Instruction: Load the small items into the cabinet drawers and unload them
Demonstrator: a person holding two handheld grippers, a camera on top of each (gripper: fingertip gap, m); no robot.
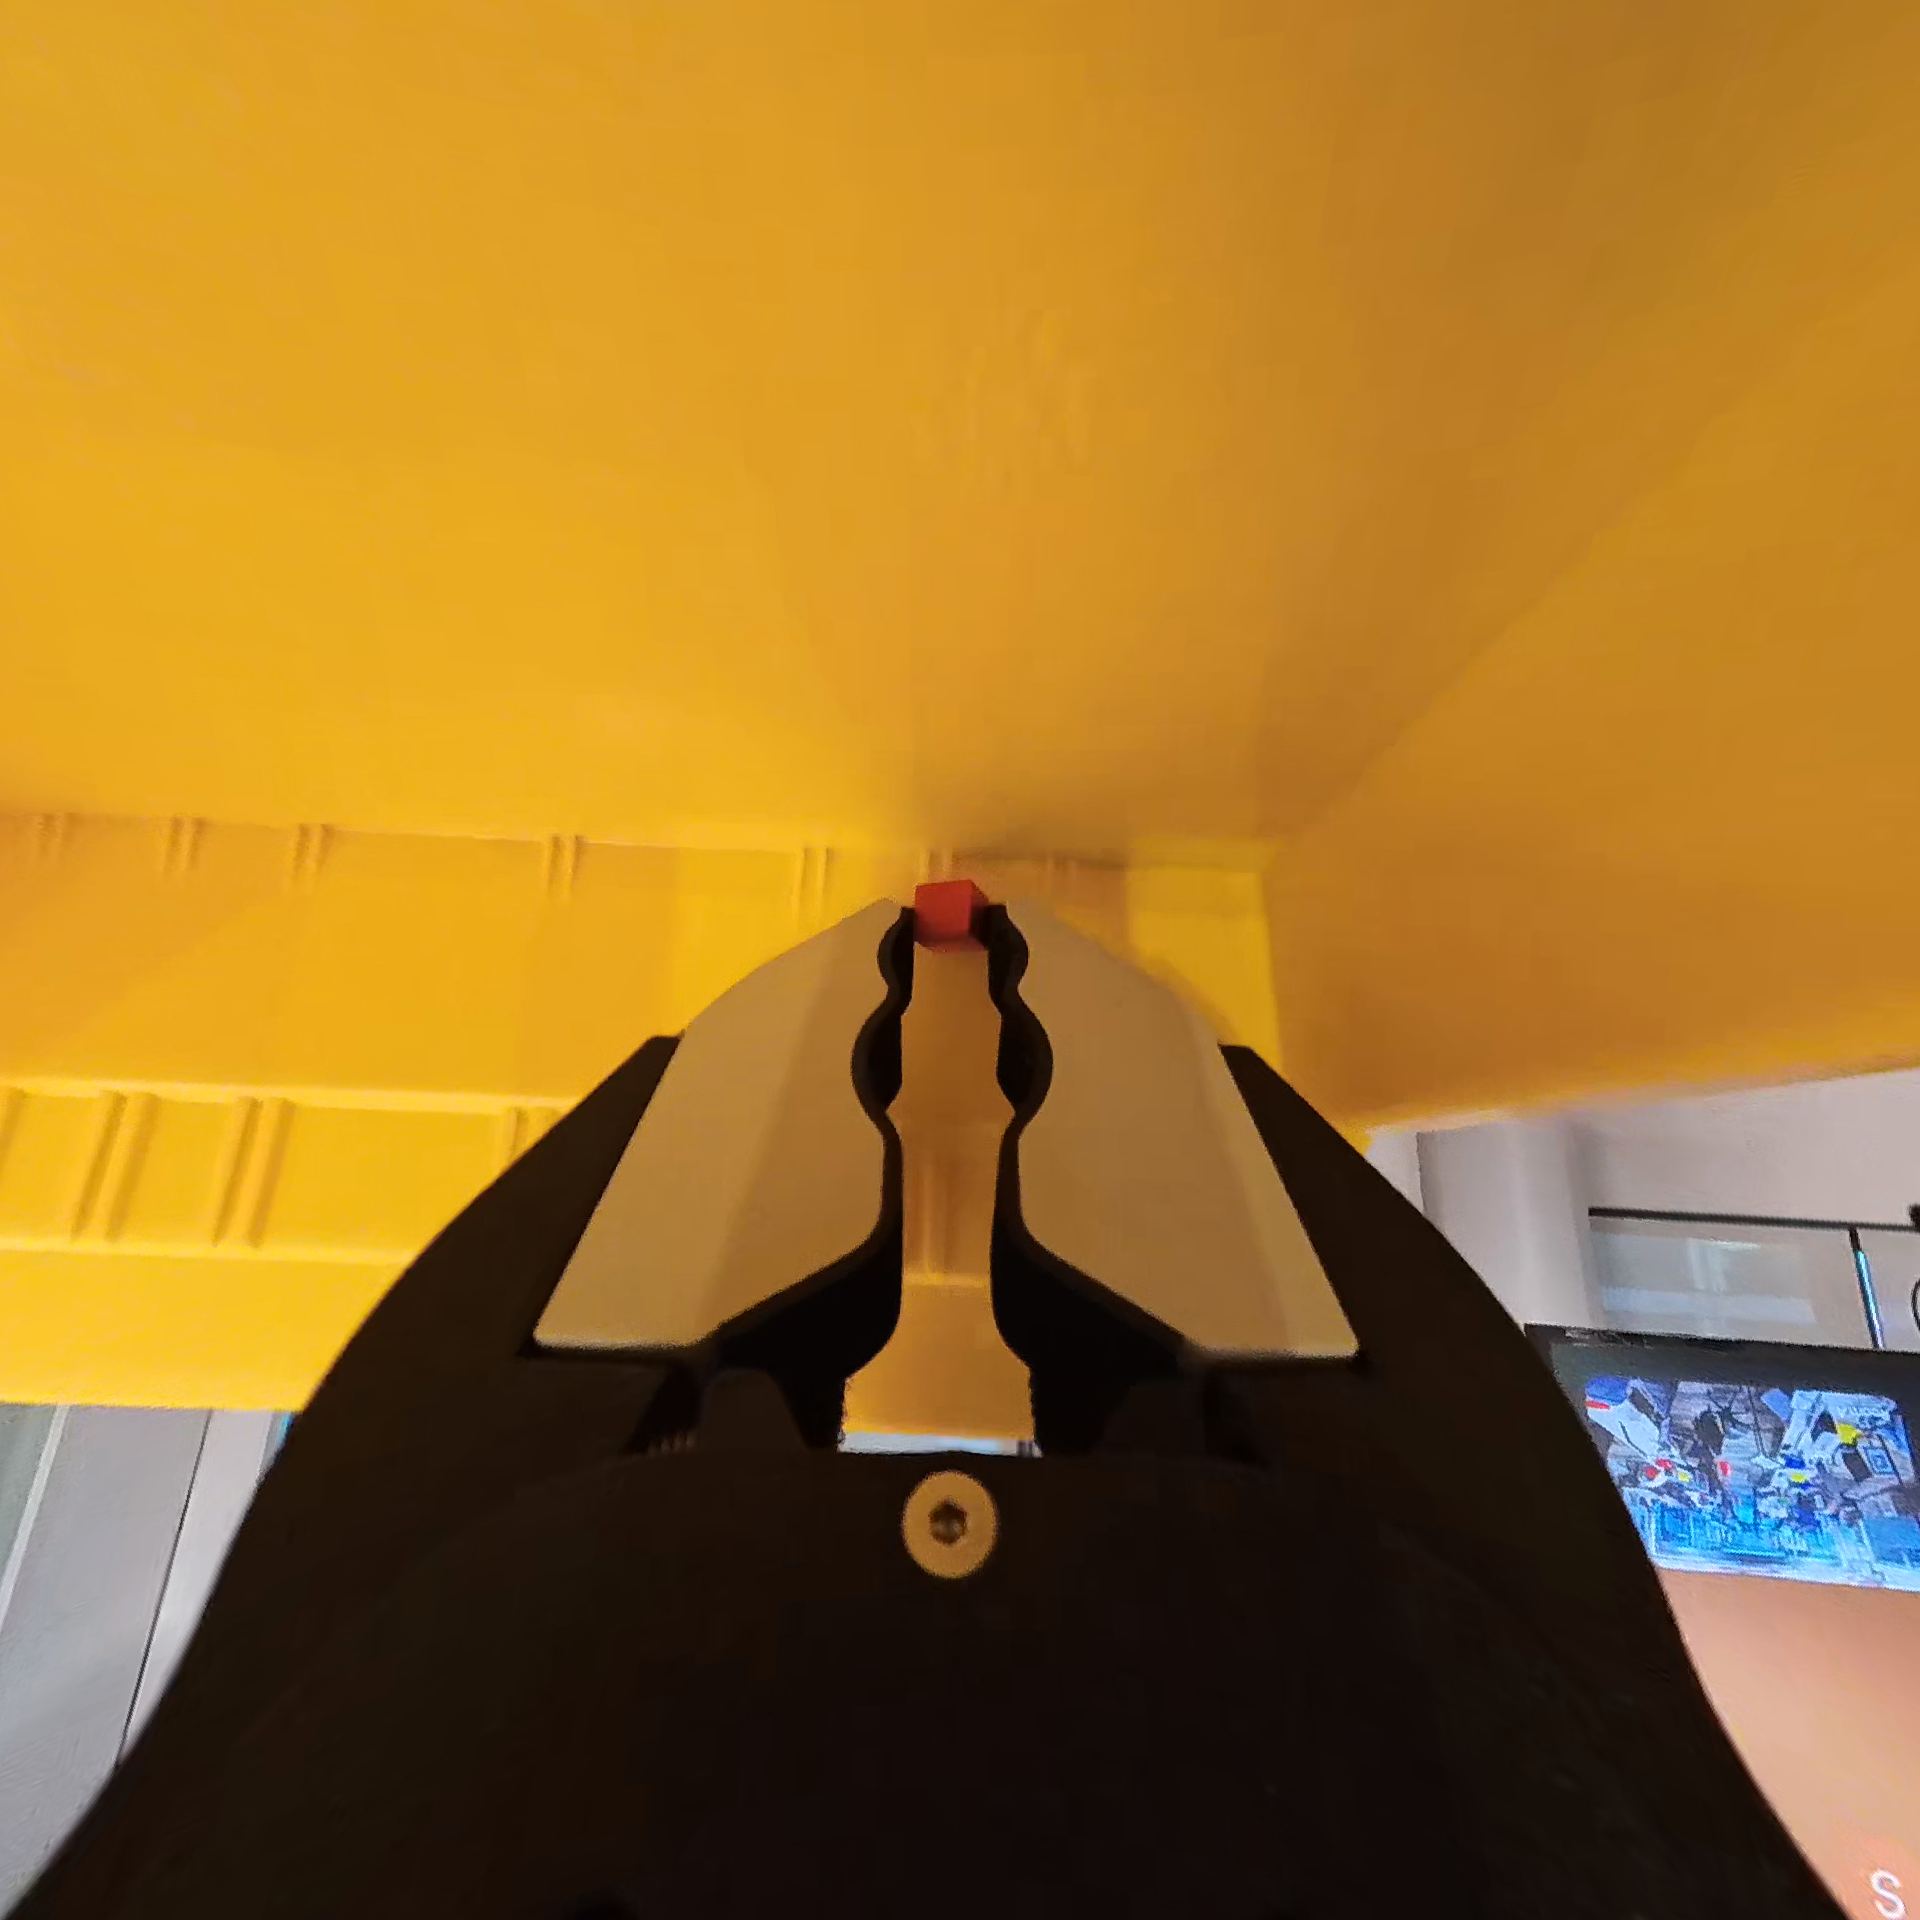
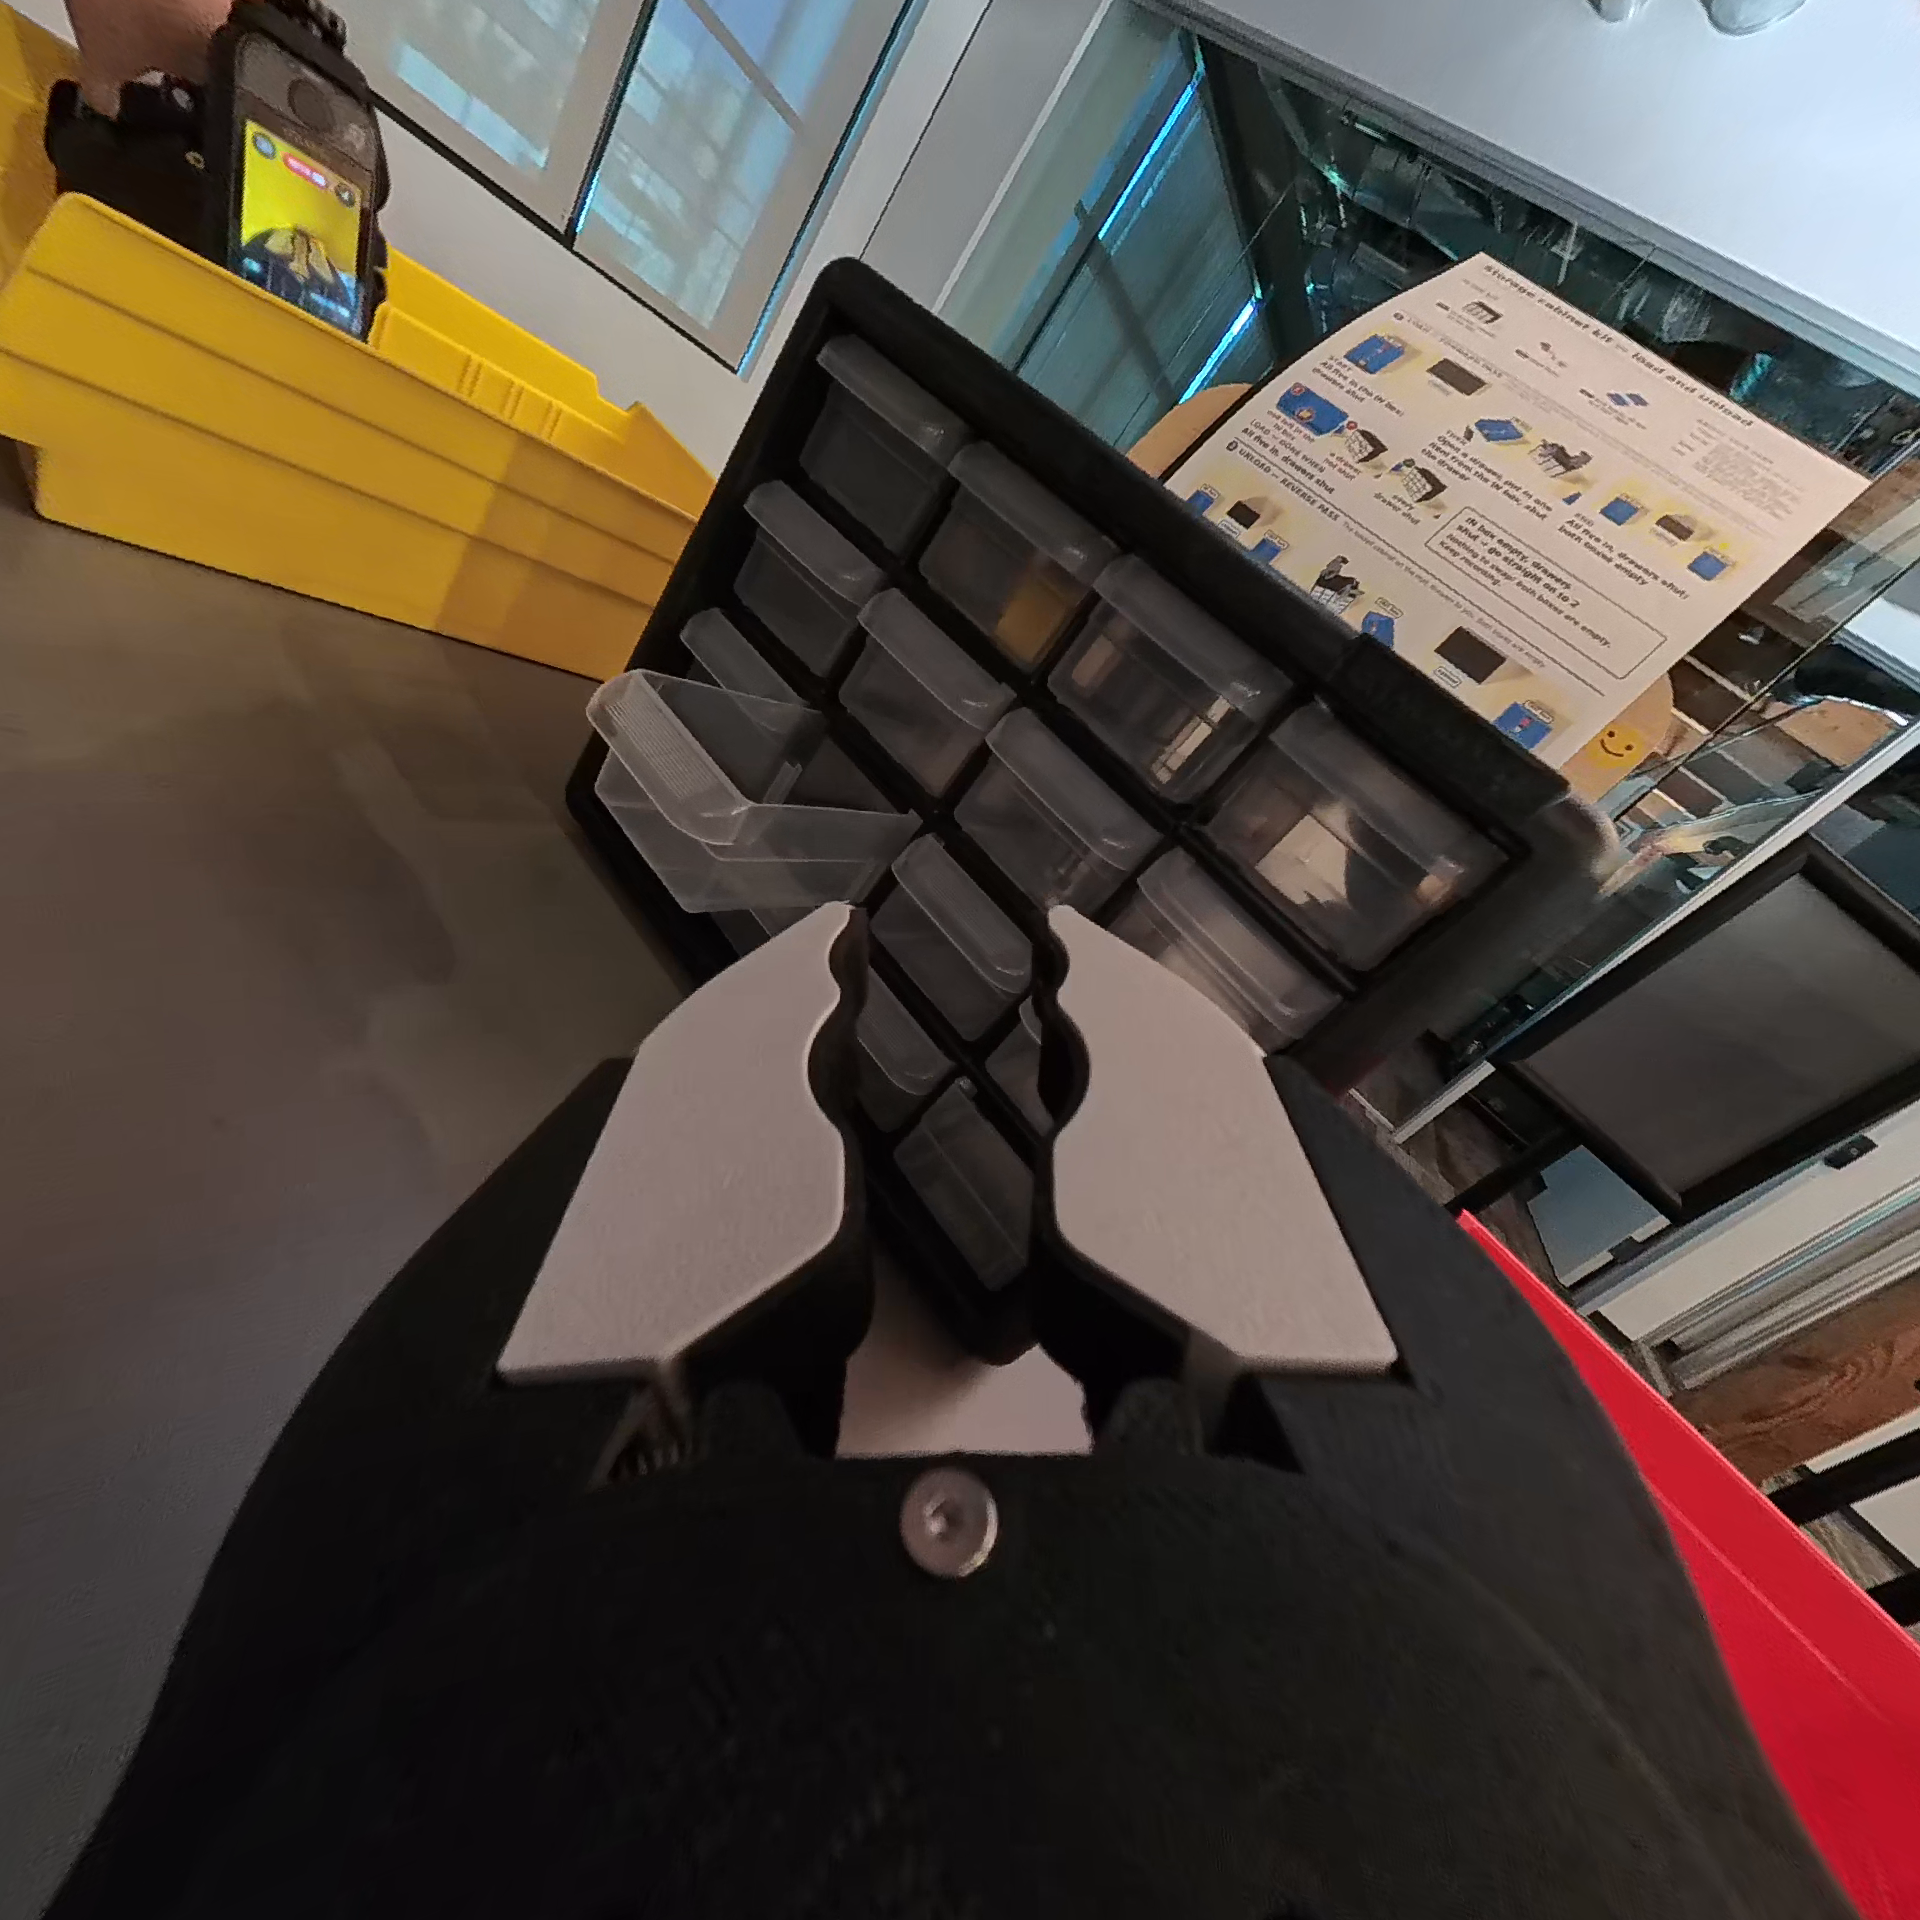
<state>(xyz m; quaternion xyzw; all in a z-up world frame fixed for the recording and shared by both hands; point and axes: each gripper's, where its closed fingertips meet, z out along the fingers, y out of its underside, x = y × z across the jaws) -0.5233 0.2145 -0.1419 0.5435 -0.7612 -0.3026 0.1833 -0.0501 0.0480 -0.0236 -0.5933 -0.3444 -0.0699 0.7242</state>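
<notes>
Red cube [image 1: 948, 914] pinched at left gripper [image 1: 951, 920] fingers' tips inside yellow bin [image 1: 623, 520], right gripper [image 2: 951, 925] fingers narrowly apart, empty.

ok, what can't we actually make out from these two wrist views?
- Left wrist view: the yellow bin fills the frame; any other items in it are out of view or behind the left gripper, shut on the red cube.
- Right wrist view: contents of the closed drawers of the cabinet are too murky to identify.
- Right wrist view: the red bin is cut off by the edge and the right gripper.
</notes>
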